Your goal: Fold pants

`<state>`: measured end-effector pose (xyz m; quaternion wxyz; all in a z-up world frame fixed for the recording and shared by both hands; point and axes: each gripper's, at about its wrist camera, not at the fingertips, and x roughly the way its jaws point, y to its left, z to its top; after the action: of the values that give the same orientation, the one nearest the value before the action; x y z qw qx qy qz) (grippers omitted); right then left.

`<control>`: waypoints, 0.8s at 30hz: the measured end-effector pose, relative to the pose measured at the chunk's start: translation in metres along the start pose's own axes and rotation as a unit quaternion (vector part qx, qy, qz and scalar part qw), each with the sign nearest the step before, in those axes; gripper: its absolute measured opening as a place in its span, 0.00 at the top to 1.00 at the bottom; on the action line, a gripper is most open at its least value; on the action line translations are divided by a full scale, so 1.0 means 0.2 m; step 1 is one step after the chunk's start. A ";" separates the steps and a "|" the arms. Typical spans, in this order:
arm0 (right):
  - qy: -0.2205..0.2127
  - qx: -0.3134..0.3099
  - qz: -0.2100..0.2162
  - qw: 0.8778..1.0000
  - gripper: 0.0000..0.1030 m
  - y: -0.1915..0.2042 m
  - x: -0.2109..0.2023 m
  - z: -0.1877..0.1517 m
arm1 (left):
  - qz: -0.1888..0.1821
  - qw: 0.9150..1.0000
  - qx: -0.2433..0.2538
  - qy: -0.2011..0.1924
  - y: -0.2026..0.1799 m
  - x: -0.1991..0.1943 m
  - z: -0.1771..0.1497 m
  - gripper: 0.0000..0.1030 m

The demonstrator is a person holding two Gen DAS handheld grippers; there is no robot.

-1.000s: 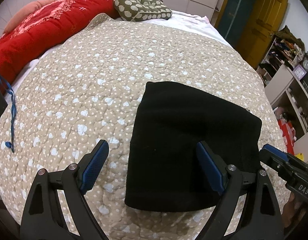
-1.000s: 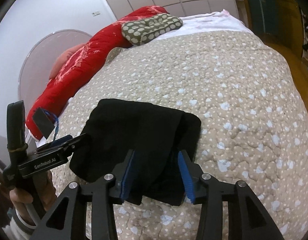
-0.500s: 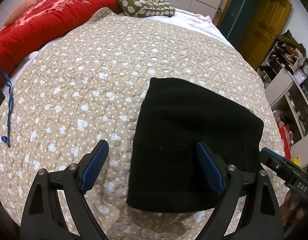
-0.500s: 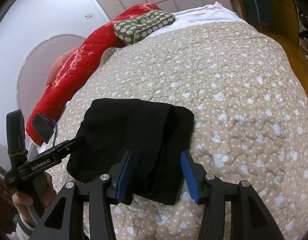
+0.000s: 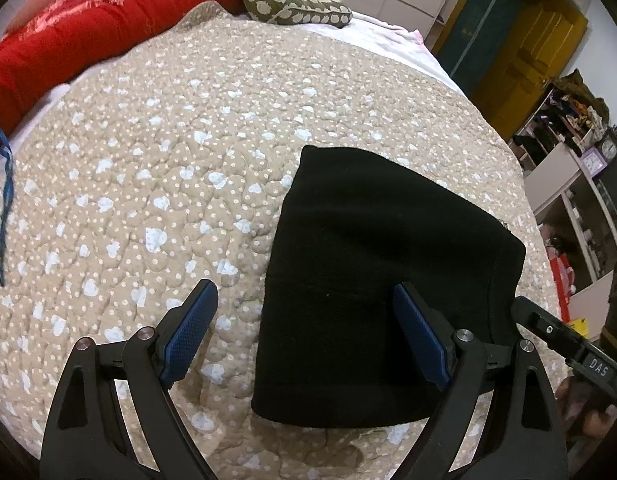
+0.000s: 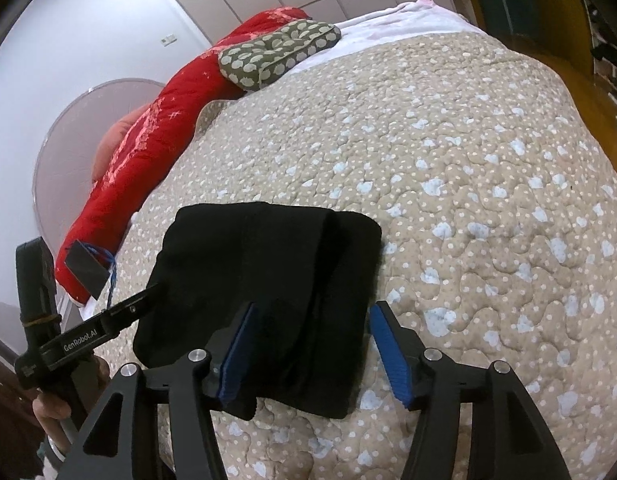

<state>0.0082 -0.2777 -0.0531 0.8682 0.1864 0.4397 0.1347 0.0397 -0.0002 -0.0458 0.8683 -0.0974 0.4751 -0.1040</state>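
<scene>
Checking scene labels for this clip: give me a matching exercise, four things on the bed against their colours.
Things:
1. pants
2. quilt
3. pillow
4. duvet

Colours:
A. olive green with pale spots
B. red
C. black
D. beige with white dots

Pairs: 1-C, 2-D, 3-A, 4-B
</scene>
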 end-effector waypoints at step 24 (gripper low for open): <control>0.018 0.037 0.042 0.998 0.30 -0.09 0.15 0.05 | -0.060 0.998 -0.010 0.019 -0.03 0.17 0.04 0.01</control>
<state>0.0359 -0.2829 -0.0770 0.8460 0.2344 0.4520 0.1579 0.0650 -0.0156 -0.0675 0.8505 -0.1322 0.4854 -0.1534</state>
